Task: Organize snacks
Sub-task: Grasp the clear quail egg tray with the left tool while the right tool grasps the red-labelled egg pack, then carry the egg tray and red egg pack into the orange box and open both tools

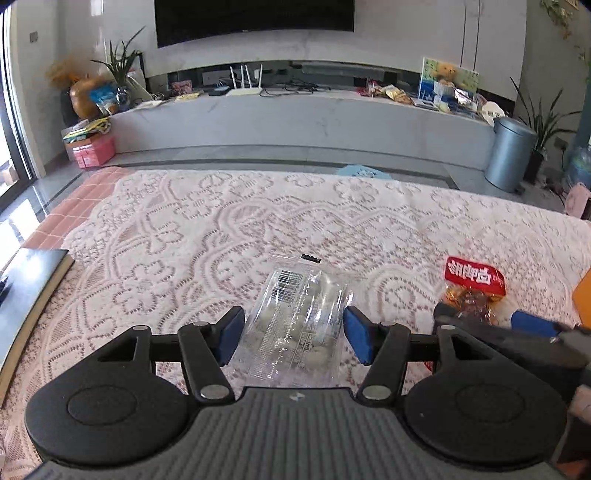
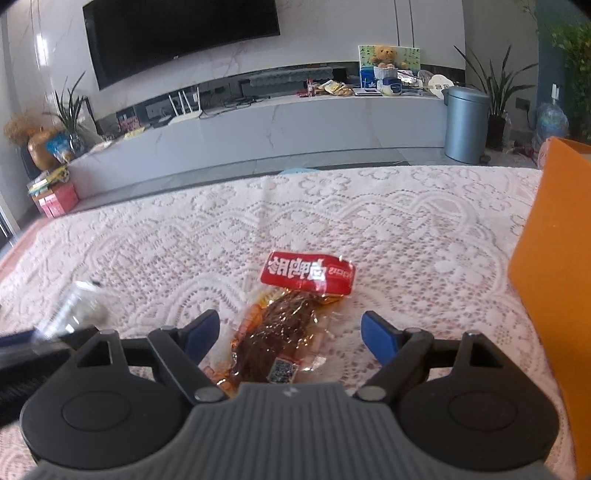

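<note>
A: Setting. A living room with a wall-mounted television [image 1: 255, 18] above a long grey media ledge [image 1: 295, 114]; in the foreground, a bench covered by a pale lace cloth [image 1: 221, 221]. What lies on it?

B: Two snack packets near the front edge. A clear packet [image 1: 295, 325] of pale round pieces sits towards the left; a red-topped packet [image 2: 291, 317] with dark brown contents sits just to its right. An orange box [image 2: 554, 258] stands at the bench's right edge, and a dark book [image 1: 33, 288] lies at the left edge.

A: State of each gripper?

B: The left gripper [image 1: 293, 334] stands wide, its blue pads on either side of the clear packet, close to its edges but not visibly pressing. The right gripper [image 2: 290, 336] is wider still, with clear gaps between its pads and the red-topped packet. Neither has hold of anything.

A: The deciding relation?

B: Each packet lies directly ahead of, and between, its own gripper's fingers. Both long axes run away from the front edge, along the line each gripper points, so the pads face the long sides and would close across the narrow width. The left hand is nearer the clear packet; the right hand is nearer the red-topped one and the orange box.

A: Likely step?

B: Judged from this, both hands are set to grasp; the orange box seems the probable destination.
</note>
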The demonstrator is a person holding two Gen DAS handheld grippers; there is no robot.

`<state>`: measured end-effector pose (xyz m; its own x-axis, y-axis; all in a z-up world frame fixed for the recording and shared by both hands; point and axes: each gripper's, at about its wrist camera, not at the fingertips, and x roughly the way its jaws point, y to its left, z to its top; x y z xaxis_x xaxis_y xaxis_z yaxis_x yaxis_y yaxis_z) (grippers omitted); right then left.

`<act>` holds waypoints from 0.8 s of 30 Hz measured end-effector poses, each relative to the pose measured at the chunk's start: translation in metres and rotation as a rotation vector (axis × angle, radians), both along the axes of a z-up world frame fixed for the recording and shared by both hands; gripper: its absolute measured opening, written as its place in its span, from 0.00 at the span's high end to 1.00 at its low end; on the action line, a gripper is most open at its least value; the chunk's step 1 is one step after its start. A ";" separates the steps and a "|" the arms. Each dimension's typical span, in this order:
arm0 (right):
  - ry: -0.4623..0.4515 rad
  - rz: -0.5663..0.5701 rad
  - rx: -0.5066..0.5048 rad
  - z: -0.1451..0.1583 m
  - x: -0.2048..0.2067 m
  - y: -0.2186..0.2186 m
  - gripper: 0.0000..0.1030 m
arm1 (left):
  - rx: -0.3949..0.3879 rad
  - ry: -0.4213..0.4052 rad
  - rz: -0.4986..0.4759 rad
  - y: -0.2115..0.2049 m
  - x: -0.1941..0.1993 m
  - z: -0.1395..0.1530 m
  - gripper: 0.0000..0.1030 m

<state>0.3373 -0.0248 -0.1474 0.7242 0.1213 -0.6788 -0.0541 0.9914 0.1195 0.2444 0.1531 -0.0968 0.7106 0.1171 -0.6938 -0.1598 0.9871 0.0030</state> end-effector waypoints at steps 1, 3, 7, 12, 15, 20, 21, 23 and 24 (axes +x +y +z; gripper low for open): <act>0.006 0.002 -0.010 -0.002 0.001 0.002 0.21 | -0.001 0.001 -0.003 -0.001 0.000 0.000 0.35; 0.003 0.005 -0.039 -0.006 0.000 0.007 0.26 | -0.005 0.003 -0.008 -0.001 0.000 0.001 0.35; -0.008 0.029 -0.064 -0.005 -0.004 0.010 0.41 | -0.008 0.010 -0.021 -0.003 0.002 0.000 0.35; -0.016 0.044 -0.050 0.000 -0.007 0.004 0.57 | -0.025 -0.009 -0.040 -0.004 0.000 0.004 0.35; -0.036 0.061 -0.045 0.011 -0.013 0.001 0.84 | -0.045 -0.027 -0.054 -0.005 -0.003 0.008 0.35; -0.061 0.100 -0.006 0.030 -0.024 -0.011 0.98 | -0.061 -0.033 -0.065 -0.008 -0.006 0.011 0.36; -0.065 0.105 -0.006 0.032 -0.026 -0.013 0.99 | -0.065 -0.034 -0.066 -0.008 -0.006 0.012 0.36; -0.072 0.112 0.001 0.035 -0.032 -0.016 1.00 | -0.077 -0.037 -0.070 -0.008 -0.009 0.014 0.37; -0.075 0.113 0.001 0.037 -0.036 -0.017 1.00 | -0.087 -0.041 -0.071 -0.008 -0.011 0.016 0.37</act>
